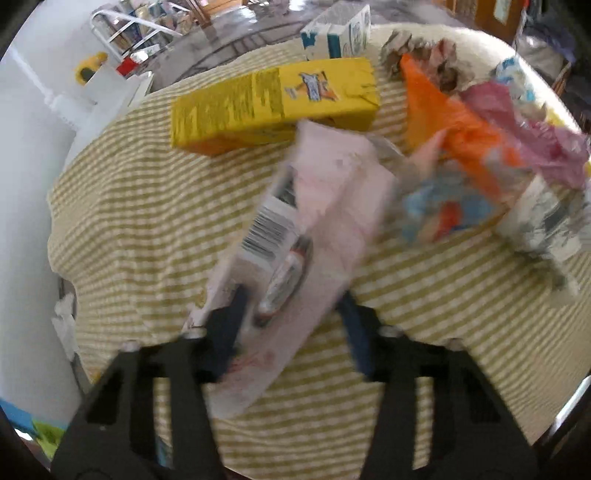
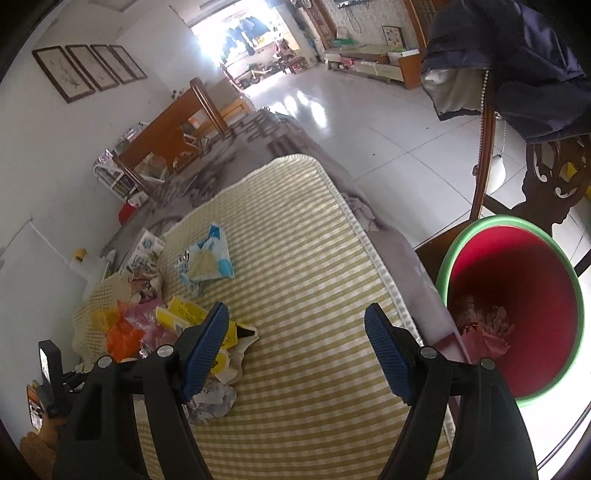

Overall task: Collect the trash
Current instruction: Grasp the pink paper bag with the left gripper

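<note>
In the left wrist view my left gripper [image 1: 291, 325] is shut on a pale pink packet [image 1: 314, 229] with a barcode label, held just above the striped cloth [image 1: 147, 206]. Behind it lie a yellow box [image 1: 273, 99], an orange wrapper [image 1: 454, 129], a pink wrapper [image 1: 535, 133] and a white-blue carton [image 1: 336, 33]. In the right wrist view my right gripper [image 2: 297, 350] is open and empty above the striped cloth [image 2: 303, 258]. A red bin with a green rim [image 2: 517, 306], holding some crumpled paper, stands at the right. A blue-white wrapper [image 2: 207, 258] and a pile of trash [image 2: 155, 321] lie at the left.
A crumpled white cup [image 1: 543, 221] lies at the right of the pile. A wooden chair [image 2: 543, 177] with a dark jacket [image 2: 517, 48] stands behind the bin. A white wall [image 1: 26, 184] borders the left side. A grey blanket [image 2: 258, 129] extends beyond the cloth.
</note>
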Demonstrator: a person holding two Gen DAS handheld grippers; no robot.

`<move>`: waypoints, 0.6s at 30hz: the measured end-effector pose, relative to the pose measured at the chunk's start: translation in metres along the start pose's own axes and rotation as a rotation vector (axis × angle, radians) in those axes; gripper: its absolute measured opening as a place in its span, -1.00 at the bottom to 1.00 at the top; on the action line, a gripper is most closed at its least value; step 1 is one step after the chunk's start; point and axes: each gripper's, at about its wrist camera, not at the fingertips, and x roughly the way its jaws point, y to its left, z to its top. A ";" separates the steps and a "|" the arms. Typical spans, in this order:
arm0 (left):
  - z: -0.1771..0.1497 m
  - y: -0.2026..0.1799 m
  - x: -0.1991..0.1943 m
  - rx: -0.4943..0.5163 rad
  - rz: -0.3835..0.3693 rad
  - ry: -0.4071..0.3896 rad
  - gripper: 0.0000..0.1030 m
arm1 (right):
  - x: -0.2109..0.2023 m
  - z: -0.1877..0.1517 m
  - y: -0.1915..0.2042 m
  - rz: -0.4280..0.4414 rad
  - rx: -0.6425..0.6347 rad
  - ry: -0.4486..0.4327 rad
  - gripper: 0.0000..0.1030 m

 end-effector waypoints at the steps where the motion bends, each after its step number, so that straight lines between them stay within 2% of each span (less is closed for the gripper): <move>1: -0.004 -0.003 -0.007 -0.022 -0.007 -0.015 -0.41 | 0.000 -0.001 0.000 0.002 -0.003 0.004 0.43; 2: -0.006 -0.002 -0.016 -0.058 -0.042 -0.034 -0.52 | 0.000 -0.001 0.000 0.004 -0.003 0.007 0.44; 4: -0.010 0.004 -0.027 -0.168 -0.171 -0.061 -0.57 | -0.001 -0.002 0.000 0.009 0.002 0.008 0.44; 8: -0.024 0.004 -0.050 -0.346 -0.335 -0.130 -0.58 | -0.001 -0.003 -0.002 0.014 0.011 0.016 0.44; 12: -0.057 -0.005 -0.067 -0.554 -0.531 -0.207 -0.58 | 0.000 -0.005 0.001 0.014 -0.008 0.028 0.44; 14: -0.071 -0.012 -0.072 -0.620 -0.546 -0.247 -0.58 | 0.002 -0.006 0.006 0.016 -0.028 0.037 0.44; 18: -0.089 -0.022 -0.062 -0.695 -0.496 -0.266 -0.55 | 0.013 -0.010 0.030 0.023 -0.135 0.072 0.44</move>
